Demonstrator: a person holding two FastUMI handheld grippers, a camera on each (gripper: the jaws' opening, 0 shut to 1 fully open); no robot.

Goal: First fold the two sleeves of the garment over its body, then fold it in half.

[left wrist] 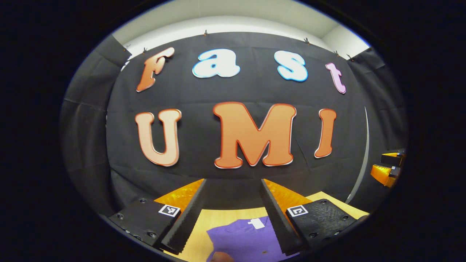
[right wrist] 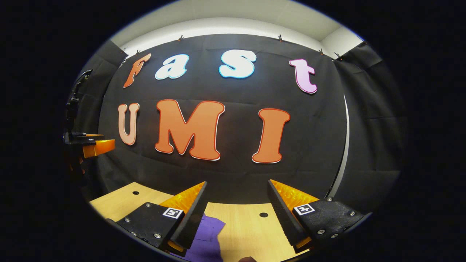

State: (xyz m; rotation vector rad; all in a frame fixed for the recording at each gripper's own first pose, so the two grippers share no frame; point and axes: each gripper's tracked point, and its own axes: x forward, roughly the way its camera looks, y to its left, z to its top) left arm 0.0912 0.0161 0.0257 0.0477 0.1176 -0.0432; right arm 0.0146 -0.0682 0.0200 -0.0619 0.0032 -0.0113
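In the left gripper view, the left gripper (left wrist: 233,214) is seen at the bottom of the frame with its two fingers (left wrist: 187,218) spread wide and nothing held between them. Between and below the fingers, the purple garment (left wrist: 244,240) is seen lying flat on the light wooden table (left wrist: 222,218), at the bottom centre of the frame. A small white tag (left wrist: 256,223) is seen at its upper edge. At the right edge of this view, the orange and black tips of the other gripper are seen raised above the table, well apart from the garment.

In the right gripper view, an orange and black gripper is seen at the left edge of the frame, held up in front of the black cloth wall (right wrist: 236,171). Lower down, the right gripper (right wrist: 236,214) is seen at the bottom of the frame with its fingers (right wrist: 189,218) likewise spread wide and empty. A part of the garment (right wrist: 205,240) is seen on the table (right wrist: 247,225) at the bottom, just beside and partly behind the left-hand finger. Two small dark holes (right wrist: 263,214) are seen in the tabletop, one at the lower left and one between the fingers.
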